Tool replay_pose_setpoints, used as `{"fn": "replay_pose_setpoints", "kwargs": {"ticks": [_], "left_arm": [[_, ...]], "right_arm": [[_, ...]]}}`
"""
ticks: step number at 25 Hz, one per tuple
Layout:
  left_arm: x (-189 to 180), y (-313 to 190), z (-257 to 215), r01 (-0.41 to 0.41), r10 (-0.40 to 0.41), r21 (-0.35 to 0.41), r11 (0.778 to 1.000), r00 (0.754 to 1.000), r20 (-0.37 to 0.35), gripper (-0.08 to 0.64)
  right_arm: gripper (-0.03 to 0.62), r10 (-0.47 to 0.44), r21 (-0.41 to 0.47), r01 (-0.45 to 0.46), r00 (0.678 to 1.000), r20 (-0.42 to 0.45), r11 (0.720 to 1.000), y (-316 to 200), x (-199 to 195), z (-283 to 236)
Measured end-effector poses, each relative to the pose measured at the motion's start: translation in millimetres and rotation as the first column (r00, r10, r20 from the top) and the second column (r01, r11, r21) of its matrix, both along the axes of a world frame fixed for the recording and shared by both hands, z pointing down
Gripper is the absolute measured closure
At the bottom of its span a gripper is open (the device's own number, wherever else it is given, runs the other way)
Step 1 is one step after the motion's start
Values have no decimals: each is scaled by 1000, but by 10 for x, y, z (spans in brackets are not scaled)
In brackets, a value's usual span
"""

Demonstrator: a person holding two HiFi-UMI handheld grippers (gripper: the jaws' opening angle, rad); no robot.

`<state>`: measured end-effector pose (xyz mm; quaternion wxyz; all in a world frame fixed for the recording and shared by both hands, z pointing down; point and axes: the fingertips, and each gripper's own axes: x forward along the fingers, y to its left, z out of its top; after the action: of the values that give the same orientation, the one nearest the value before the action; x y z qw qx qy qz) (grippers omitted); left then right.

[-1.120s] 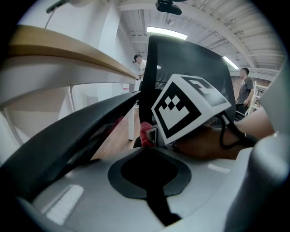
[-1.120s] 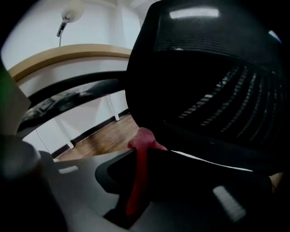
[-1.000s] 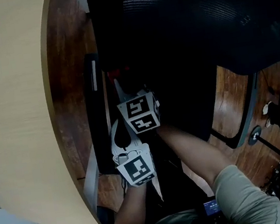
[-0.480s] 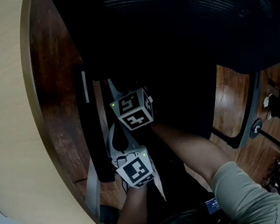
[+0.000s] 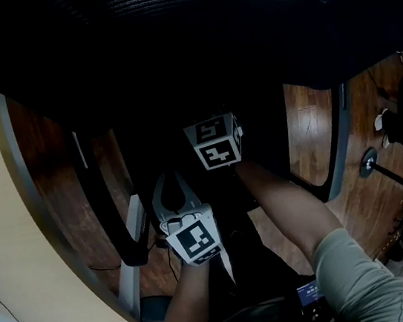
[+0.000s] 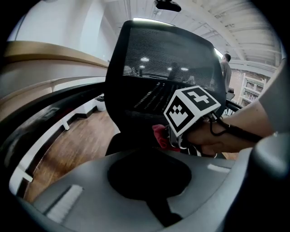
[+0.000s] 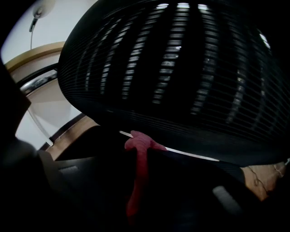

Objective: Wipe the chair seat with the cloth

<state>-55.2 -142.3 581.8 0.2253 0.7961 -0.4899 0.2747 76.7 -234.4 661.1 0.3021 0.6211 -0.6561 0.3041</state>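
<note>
Clamped on the red cloth (image 7: 137, 181), the right claw (image 6: 173, 139) has the fabric running up between its jaws. The cloth bunches just past the tips, in front of the lower edge of the chair's black mesh backrest (image 7: 181, 68). Whether the cloth touches the chair seat (image 6: 118, 145) cannot be told in the dark. Just beside and behind it, the left claw (image 5: 168, 178) has its jaws together with nothing between them, and it points toward the same seat. A pale wood tabletop (image 5: 1, 224) curves off to the left, and brown wooden floor (image 5: 310, 133) shows around the chair.
</note>
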Motion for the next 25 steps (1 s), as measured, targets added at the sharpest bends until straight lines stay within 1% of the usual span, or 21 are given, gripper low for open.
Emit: {"fn": "replay_pose_setpoints", "kwargs": {"ticks": [3, 6, 8, 13, 18, 20, 23, 25], "left_arm": [[298, 61, -48, -64, 64, -6, 998, 998, -7, 554], [582, 110, -64, -103, 103, 1, 995, 994, -29, 554], [770, 156, -76, -135, 135, 7, 991, 990, -44, 554], [1122, 333, -37, -212, 212, 13, 977, 976, -43, 554], [1367, 449, -36, -258, 258, 19, 966, 964, -59, 554], [1412, 521, -18, -272, 272, 14, 962, 960, -61, 554], [1359, 659, 77, -265, 265, 6, 964, 962, -62, 554], [1282, 632, 60, -247, 247, 3, 969, 967, -58, 554]], "right_arm": [[526, 78, -18, -78, 996, -32, 997, 201, 515, -12], [526, 154, -25, -156, 986, -65, 987, 399, 985, -25], [526, 203, -30, -206, 975, -90, 978, 544, 1271, -32], [526, 309, -39, -315, 944, -112, 948, 861, 1821, -38], [526, 389, -44, -396, 913, -126, 917, 1120, 2186, -14], [526, 407, -52, -416, 904, -132, 908, 1258, 2270, 54], [526, 404, -58, -414, 904, -139, 908, 1398, 2254, 145], [526, 407, -45, -416, 903, -140, 908, 1339, 2226, 93]]}}
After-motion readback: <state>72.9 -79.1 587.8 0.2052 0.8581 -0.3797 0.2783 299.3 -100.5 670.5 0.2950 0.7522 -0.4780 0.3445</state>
